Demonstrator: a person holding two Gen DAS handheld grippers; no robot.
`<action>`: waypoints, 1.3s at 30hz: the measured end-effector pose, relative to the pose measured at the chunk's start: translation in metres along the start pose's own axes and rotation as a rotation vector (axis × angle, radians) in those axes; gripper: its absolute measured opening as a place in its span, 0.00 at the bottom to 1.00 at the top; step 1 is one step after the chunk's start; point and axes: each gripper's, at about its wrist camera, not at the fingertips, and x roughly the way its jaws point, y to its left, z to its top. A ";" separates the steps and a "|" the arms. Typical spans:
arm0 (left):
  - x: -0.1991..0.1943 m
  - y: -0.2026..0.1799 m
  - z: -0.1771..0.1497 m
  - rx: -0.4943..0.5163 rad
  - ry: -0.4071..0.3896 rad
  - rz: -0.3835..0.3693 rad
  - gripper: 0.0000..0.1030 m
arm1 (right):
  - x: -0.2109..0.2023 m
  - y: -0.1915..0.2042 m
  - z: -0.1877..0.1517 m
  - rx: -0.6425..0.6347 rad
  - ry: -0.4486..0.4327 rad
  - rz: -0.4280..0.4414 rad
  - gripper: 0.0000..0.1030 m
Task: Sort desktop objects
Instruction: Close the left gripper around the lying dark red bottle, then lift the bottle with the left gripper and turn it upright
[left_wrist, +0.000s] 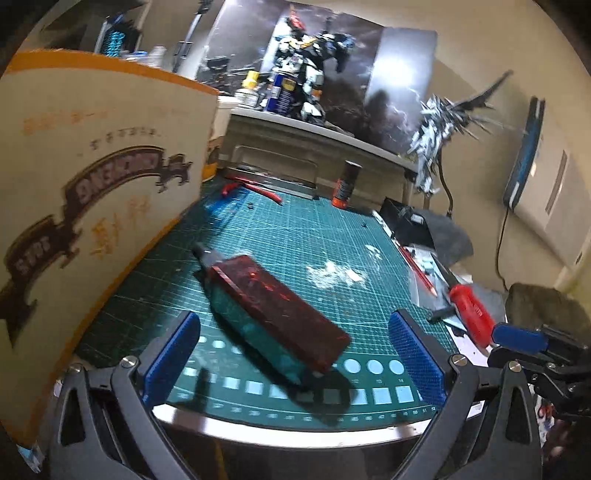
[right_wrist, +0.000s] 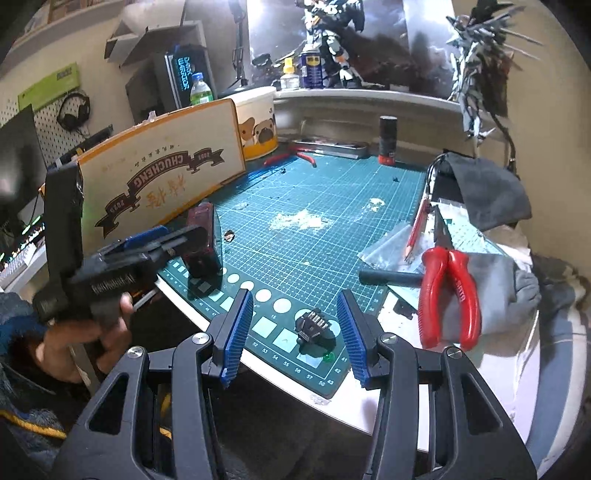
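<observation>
**Both claws spread over the cutting mat, nothing gripped**

My left claw (left_wrist: 293, 356) hung released above the near edge of the green cutting mat (left_wrist: 295, 236), its blue pads wide apart and holding nothing. Between them, a little toward twelve o'clock, lay the dark red translucent case (left_wrist: 280, 314), resting on the mat with its long side running from ten o'clock down to four. It touched neither pad. At nine o'clock the cream-and-orange box (left_wrist: 96, 206) stood upright along the mat's left border.

My right claw (right_wrist: 295, 336) was likewise released and empty. Just ahead of it, between the pads and slightly toward twelve, sat a small black ridged part (right_wrist: 314, 326) on the mat's near corner — close, yet not touched. At three o'clock the red-handled pliers (right_wrist: 448, 295) lay on a grey cloth off the mat, with a red pencil (right_wrist: 415, 232) beyond them at about one o'clock. A second pair of red-handled cutters (right_wrist: 295, 155) lay at the far edge, at twelve.

I judged the step to be an approach — each claw lined up on a piece, neither clenched. For the left, the next move would call for lowering until the pads straddle the case across its narrow width. For the right, it would want a careful descent, since the black part is small and could skid away.
</observation>
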 end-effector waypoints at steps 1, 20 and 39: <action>0.005 -0.004 0.000 0.011 0.006 0.017 0.92 | 0.000 -0.001 -0.001 0.006 -0.001 -0.001 0.43; -0.005 0.038 -0.007 0.230 0.102 -0.064 0.36 | 0.015 -0.001 -0.007 0.048 0.011 0.036 0.44; 0.033 -0.010 0.055 0.321 0.471 0.053 0.85 | 0.010 0.005 -0.014 0.096 -0.041 0.050 0.51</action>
